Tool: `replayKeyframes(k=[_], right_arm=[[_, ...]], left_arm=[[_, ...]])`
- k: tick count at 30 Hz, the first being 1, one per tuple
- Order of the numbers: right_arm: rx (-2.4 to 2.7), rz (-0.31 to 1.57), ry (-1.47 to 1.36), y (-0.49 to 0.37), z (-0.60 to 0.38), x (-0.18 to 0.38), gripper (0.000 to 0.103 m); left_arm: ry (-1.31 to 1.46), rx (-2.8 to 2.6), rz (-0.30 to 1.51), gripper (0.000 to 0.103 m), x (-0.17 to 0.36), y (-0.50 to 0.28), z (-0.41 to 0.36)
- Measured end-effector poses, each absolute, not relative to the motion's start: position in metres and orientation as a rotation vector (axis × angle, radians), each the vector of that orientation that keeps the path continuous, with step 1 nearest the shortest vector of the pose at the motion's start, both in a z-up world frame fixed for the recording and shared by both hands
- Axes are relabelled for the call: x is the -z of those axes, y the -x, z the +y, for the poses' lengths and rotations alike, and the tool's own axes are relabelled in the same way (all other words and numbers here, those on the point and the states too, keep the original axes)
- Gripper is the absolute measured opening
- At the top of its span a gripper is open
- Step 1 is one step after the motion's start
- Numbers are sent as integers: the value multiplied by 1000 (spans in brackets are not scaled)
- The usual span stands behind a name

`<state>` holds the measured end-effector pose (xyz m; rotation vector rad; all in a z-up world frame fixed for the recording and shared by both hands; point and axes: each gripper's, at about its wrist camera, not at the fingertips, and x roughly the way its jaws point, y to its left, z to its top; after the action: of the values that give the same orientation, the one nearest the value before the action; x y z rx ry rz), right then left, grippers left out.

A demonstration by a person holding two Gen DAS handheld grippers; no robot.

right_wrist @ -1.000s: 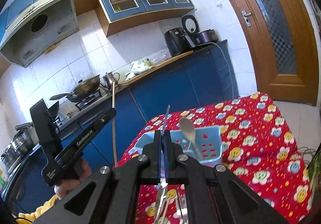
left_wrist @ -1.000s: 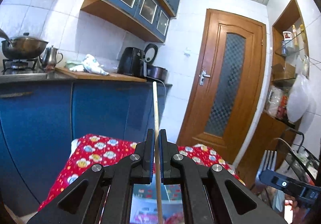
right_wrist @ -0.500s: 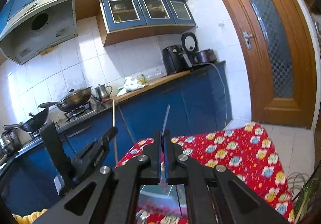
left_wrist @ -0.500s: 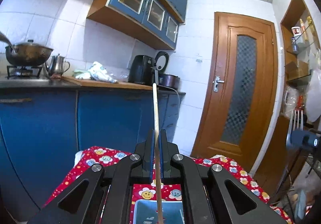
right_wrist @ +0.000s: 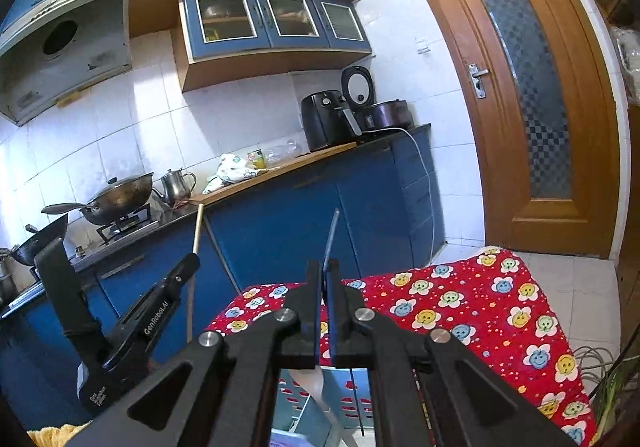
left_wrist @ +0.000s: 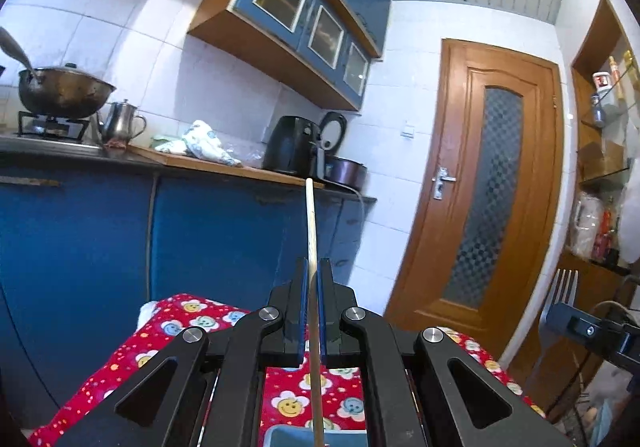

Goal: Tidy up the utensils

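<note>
Kitchen cupboards in blue stand behind a desk under a red flowered cloth, where the blue utensil basket with a spoon in it now sits right beneath both tools. Since a second ago they have drifted in over it. Left tool pinches a wooden chopstick upright; right tool is clamped on a fork, likely both about to drop in.

A tabletop is covered by a red cloth printed with smiling flowers. At its near edge a light-blue perforated basket is set directly on the cloth, largely hidden; a pale spoon is seen inside it.
</note>
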<state>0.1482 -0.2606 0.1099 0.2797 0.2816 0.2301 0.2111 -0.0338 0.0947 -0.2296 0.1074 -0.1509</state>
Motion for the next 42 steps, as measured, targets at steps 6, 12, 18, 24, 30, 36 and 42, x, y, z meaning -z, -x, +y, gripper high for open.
replayKeyframes(k=[6, 12, 18, 24, 30, 36, 42], right_arm=[[-252, 316, -271, -151, -256, -96, 3], [-264, 351, -278, -148, -255, -85, 3], [-273, 407, -289, -146, -255, -77, 4], [-283, 414, -280, -138, -253, -77, 5], [-300, 423, -314, -129, -255, -78, 5], [-306, 412, -320, -112, -260, -81, 6], [-312, 395, -323, -94, -265, -83, 6]], left_arm=[[204, 113, 163, 4, -72, -211, -34], [158, 121, 186, 4, -64, -196, -39], [131, 128, 210, 4, -59, -182, -39], [140, 150, 245, 4, -54, -174, -35], [148, 191, 282, 4, -53, -166, -32], [162, 213, 302, 3, -56, -159, -24], [164, 250, 319, 3, -64, -154, -20]])
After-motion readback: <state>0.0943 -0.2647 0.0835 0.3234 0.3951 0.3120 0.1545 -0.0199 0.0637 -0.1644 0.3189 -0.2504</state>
